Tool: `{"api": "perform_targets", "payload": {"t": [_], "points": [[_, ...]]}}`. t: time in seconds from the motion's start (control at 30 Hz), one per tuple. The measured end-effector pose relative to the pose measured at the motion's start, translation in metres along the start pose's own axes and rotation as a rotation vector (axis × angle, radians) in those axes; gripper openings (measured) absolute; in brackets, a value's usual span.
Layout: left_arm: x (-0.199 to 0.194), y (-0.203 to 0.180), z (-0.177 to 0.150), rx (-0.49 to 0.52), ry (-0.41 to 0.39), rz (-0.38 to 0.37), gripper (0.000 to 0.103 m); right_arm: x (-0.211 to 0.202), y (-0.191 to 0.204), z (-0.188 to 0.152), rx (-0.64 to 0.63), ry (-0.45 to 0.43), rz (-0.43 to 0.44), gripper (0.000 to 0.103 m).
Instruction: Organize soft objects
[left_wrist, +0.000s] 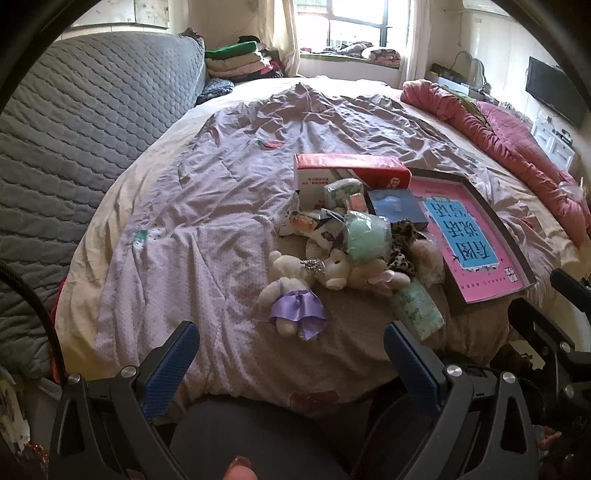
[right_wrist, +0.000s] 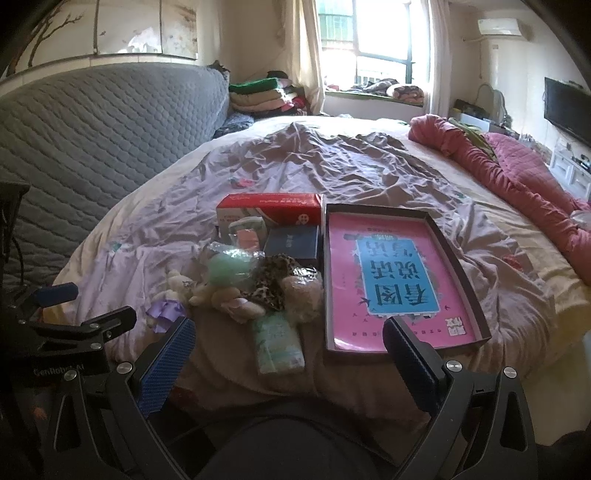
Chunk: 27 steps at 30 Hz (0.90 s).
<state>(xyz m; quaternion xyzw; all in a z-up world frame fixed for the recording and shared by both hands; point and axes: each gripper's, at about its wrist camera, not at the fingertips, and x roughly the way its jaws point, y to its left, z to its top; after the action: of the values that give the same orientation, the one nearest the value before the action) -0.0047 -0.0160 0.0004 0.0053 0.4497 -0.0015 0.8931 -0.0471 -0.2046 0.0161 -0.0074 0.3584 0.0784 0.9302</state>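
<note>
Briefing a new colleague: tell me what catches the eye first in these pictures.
A bright pink tray with a blue label lies on the bed's near right. Left of it sits a heap of soft things, with a white teddy in a purple skirt at its left edge. The left gripper and right gripper hover open, empty.

My view: a bed (left_wrist: 229, 155) under a wrinkled lilac sheet (right_wrist: 332, 162).

On it I see a shallow box with a pink book (right_wrist: 399, 280), a red carton (right_wrist: 269, 208), a dark blue box (right_wrist: 293, 242), a heap of plush toys (left_wrist: 332, 269), what may be a tissue pack (right_wrist: 279, 347), and a rolled pink quilt (left_wrist: 509, 144) along the right edge.
</note>
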Motion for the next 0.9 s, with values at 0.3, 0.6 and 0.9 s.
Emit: {"api": "perform_targets", "payload": {"t": [0.3, 0.6, 0.9], "points": [[0.0024, 0.0001, -0.0021, -0.006, 0.003, 0.001, 0.101, -0.001, -0.0044, -0.0009, 0.016, -0.002, -0.002, 0.101], [0.0019, 0.0003, -0.0022, -0.007, 0.005, -0.004, 0.101, 0.0003, -0.0058, -0.0015, 0.023, 0.005, -0.002, 0.101], [0.0019, 0.001, -0.0034, -0.011, 0.006, -0.011, 0.101, 0.002, -0.008, -0.0031, 0.029, 0.013, -0.004, 0.101]]}}
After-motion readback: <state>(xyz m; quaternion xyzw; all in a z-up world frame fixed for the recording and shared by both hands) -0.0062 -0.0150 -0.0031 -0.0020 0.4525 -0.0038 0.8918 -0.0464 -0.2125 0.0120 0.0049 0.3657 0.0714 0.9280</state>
